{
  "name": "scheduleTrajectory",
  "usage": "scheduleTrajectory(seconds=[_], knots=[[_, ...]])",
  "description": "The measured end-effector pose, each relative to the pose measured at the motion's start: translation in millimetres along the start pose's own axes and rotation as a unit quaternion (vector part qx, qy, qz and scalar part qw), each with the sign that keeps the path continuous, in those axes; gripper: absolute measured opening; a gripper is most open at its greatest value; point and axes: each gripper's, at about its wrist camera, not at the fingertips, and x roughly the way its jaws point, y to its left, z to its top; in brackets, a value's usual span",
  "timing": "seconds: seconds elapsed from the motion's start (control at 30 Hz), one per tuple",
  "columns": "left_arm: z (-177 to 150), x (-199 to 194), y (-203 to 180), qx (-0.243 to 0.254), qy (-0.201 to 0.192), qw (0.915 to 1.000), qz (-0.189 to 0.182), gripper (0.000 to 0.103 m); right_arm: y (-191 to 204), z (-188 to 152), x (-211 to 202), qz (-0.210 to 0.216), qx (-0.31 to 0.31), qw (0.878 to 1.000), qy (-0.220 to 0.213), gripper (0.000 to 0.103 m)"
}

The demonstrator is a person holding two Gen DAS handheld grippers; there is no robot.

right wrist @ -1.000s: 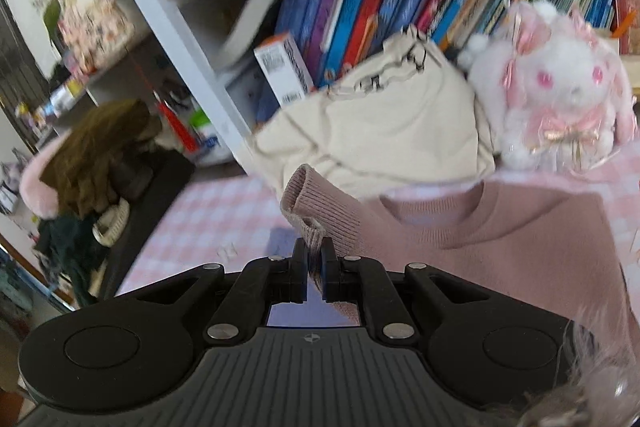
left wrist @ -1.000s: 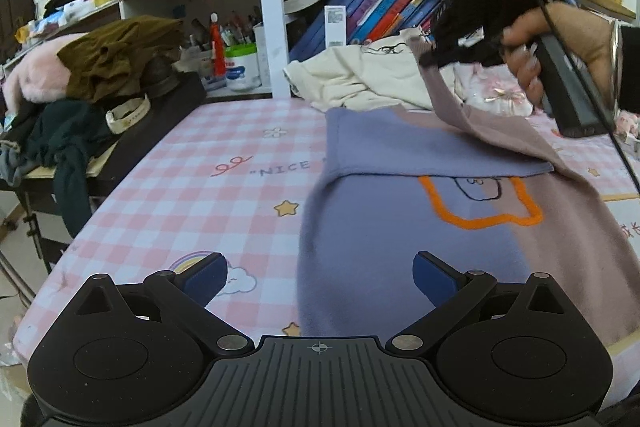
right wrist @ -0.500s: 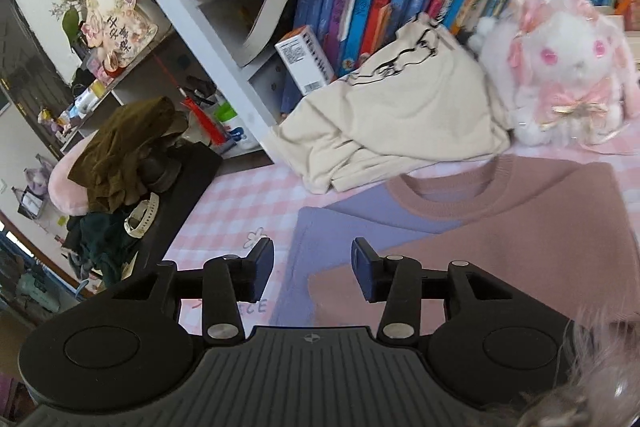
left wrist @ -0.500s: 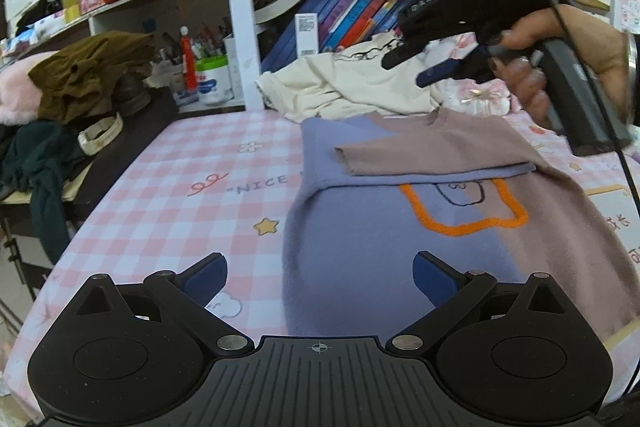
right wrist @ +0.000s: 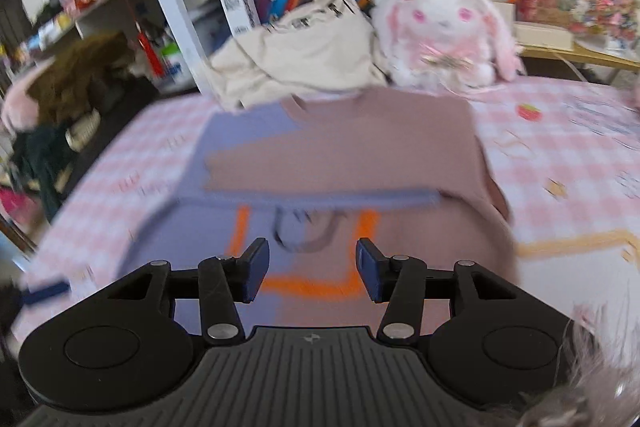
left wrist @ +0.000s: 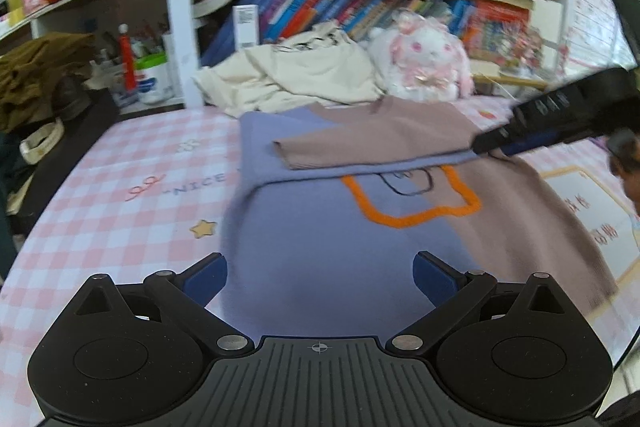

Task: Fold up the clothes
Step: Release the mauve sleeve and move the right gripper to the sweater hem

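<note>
While both sleeves are lying folded across the chest of the sweater (left wrist: 328,239), we are holding the left gripper (left wrist: 320,275) over its lavender lower half, jaws spread wide and gripping nothing. We are holding the right gripper (right wrist: 308,269) over the orange outline on the front, jaws parted about half as wide and likewise empty. The sweater is lying flat on the table (left wrist: 120,195), collar toward the shelves, hem toward us.

Risk assessment — we are judging the following:
- The pink sleeve (left wrist: 372,147) is resting loosely on top; if we are lifting the hem too quickly, it is likely to slide off and undo the fold.
- Pinching only the top layer at the hem is likely to drag the knit and skew the edges.
- The right-wrist view is blurring, so aiming the next grasp is less certain.

We are working on a pink-checked tablecloth printed with stars and lettering. A cream garment (left wrist: 296,79) and a plush rabbit (right wrist: 444,31) are sitting just beyond the collar — crowding the far edge. Behind them, bookshelves (left wrist: 320,11) are filling the wall; dark clothes (left wrist: 36,75) are piling up at the left.
</note>
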Motion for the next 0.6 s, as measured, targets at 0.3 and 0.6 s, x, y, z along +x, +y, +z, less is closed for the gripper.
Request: scheduleTrajectory(seconds=[0.3, 0.6], knots=[[-8, 6, 17, -0.023, 0.060, 0.9976, 0.024, 0.101, -24, -70, -46, -0.066, 0.003, 0.997, 0.029, 0.050], [-28, -4, 53, -0.097, 0.113, 0.9888, 0.011, 0.099, -63, -103, -78, -0.101, 0.063, 0.992, 0.046, 0.051]])
